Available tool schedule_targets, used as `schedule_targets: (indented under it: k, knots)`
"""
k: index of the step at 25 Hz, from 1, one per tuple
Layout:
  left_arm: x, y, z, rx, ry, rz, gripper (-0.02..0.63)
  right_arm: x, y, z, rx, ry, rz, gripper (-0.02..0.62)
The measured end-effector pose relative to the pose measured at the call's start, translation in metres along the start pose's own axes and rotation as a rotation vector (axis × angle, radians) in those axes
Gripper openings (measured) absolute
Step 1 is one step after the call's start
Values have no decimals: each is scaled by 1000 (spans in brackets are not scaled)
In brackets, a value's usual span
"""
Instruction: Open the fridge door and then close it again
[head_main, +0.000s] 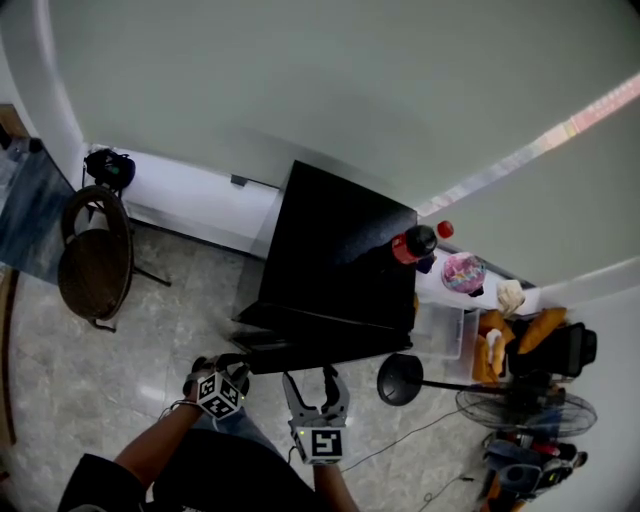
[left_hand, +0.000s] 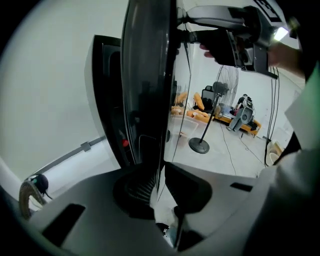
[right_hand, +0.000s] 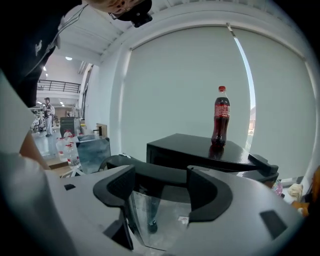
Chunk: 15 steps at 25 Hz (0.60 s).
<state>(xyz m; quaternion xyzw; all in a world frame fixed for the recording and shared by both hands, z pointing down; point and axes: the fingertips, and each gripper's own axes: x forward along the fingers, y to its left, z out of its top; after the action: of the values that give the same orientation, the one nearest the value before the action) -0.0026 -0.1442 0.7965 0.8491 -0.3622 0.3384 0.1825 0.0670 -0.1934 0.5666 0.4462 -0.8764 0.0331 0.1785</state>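
A low black fridge (head_main: 340, 250) stands against the wall with a cola bottle (head_main: 412, 244) on top. Its glass door (head_main: 300, 347) is swung out toward me. My left gripper (head_main: 232, 368) is at the door's left end. In the left gripper view the door (left_hand: 147, 90) runs edge-on between the jaws, and the left gripper (left_hand: 160, 185) is shut on that edge. My right gripper (head_main: 318, 385) hangs just in front of the door with its fingers spread. In the right gripper view the right gripper (right_hand: 161, 187) is open, with the door's dark top edge (right_hand: 155, 172) just beyond the pads and the bottle (right_hand: 221, 117) further back.
A round-backed chair (head_main: 95, 255) stands to the left of the fridge. A fan stand's round base (head_main: 400, 380), a fan (head_main: 525, 410), a clear plastic box (head_main: 440, 330) and cables crowd the floor to the right. A table with water bottles (right_hand: 67, 150) is off to the left.
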Motion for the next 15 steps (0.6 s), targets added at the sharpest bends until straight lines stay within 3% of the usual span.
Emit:
schedule_targets:
  k: [8,15]
  knots:
    - [-3,-22,-9,59,37,-34,48,-17,8,-15,12,12,14,307]
    - [-3,-29,-10,44,42,-15,46,-21,8,-16,-8,7,48,302]
